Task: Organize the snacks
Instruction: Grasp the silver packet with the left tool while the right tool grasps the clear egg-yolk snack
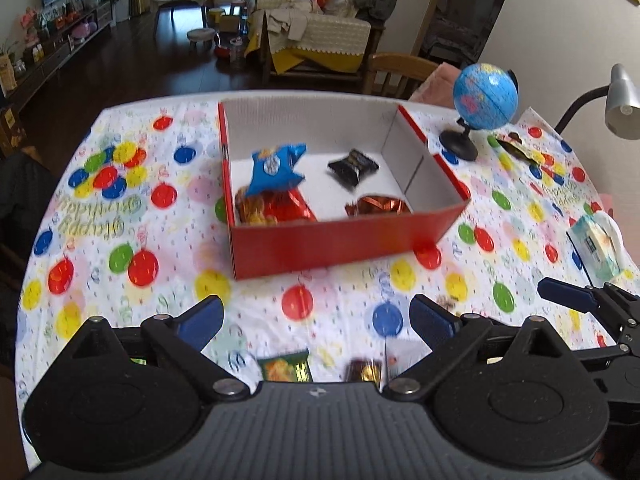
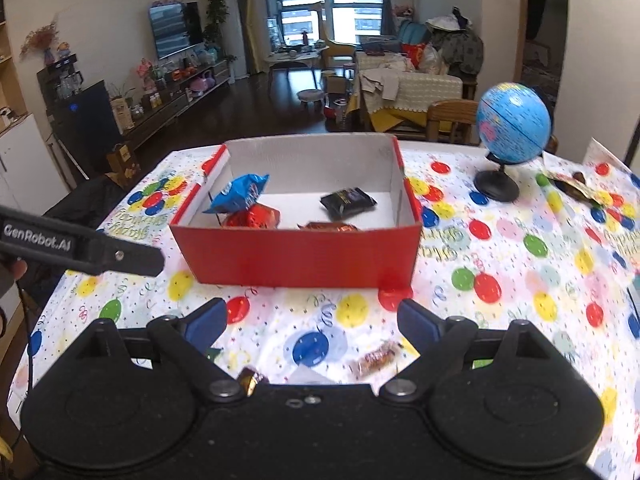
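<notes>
A red box (image 1: pixel 340 240) (image 2: pixel 296 258) stands mid-table and holds a blue packet (image 1: pixel 276 168) (image 2: pixel 238 196), a black packet (image 1: pixel 353 168) (image 2: pixel 347 201), a red-orange packet (image 1: pixel 272 208) (image 2: pixel 252 216) and a brown foil packet (image 1: pixel 378 205) (image 2: pixel 328 227). My left gripper (image 1: pixel 316 318) is open and empty above the cloth in front of the box. A green packet (image 1: pixel 286 366) and a brown candy (image 1: pixel 363 370) lie just beneath it. My right gripper (image 2: pixel 312 316) is open and empty. A wrapped candy (image 2: pixel 374 358) and a dark-gold candy (image 2: pixel 250 380) lie below it.
A balloon-print cloth (image 1: pixel 160 280) covers the table. A blue globe (image 1: pixel 485 98) (image 2: pixel 513 122) stands right of the box, with a dark wrapper (image 1: pixel 516 146) (image 2: pixel 576 186) beyond it. A tissue pack (image 1: pixel 596 244) and a desk lamp (image 1: pixel 620 100) are at the far right.
</notes>
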Tool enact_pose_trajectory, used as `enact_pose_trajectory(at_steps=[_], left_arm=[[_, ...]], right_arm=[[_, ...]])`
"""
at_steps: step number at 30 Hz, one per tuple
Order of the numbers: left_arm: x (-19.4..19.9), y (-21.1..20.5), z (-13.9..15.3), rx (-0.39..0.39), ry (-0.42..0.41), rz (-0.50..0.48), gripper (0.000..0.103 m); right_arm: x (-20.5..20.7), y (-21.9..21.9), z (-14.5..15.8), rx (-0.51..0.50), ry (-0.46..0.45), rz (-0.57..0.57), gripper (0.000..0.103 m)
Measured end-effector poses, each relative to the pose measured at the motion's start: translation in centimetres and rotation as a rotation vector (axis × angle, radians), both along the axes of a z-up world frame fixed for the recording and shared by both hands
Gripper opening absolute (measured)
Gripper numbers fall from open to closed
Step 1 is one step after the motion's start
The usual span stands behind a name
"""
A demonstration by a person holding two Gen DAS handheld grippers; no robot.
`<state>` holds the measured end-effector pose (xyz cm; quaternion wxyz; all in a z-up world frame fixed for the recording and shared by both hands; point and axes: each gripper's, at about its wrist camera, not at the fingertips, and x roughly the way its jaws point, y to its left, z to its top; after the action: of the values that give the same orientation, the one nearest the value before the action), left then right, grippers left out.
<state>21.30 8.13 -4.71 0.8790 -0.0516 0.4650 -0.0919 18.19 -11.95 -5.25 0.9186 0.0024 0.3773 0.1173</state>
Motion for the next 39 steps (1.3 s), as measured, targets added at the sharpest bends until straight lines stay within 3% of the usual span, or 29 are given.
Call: enact_pose_trajectory(at_steps=[16, 25, 37, 39], left_arm=[[-1.4, -2.4, -5.9, -0.022, 0.153, 0.007, 0.1], [-1.6, -5.8, -9.2, -0.039, 0.258, -0.08, 0.1], [-1.6, -9.2, -10.9, -0.017, 0.269, -0.189, 0.099], [-1.5, -9.6, -11.2, -0.023, 0.276, -0.196, 0.095]], right_arm=[[-3.2, -4.0, -5.9, -0.036, 0.128, -0.183, 0.086], [-3.4, -5.6, -8.8, -0.042, 0.212, -0.19, 0.079], [-3.0, -5.7, -10.7, -0.032, 0.26, -0.146, 0.072], [-2.8, -5.6, -10.8, -0.037, 0.26, -0.137, 0.07]])
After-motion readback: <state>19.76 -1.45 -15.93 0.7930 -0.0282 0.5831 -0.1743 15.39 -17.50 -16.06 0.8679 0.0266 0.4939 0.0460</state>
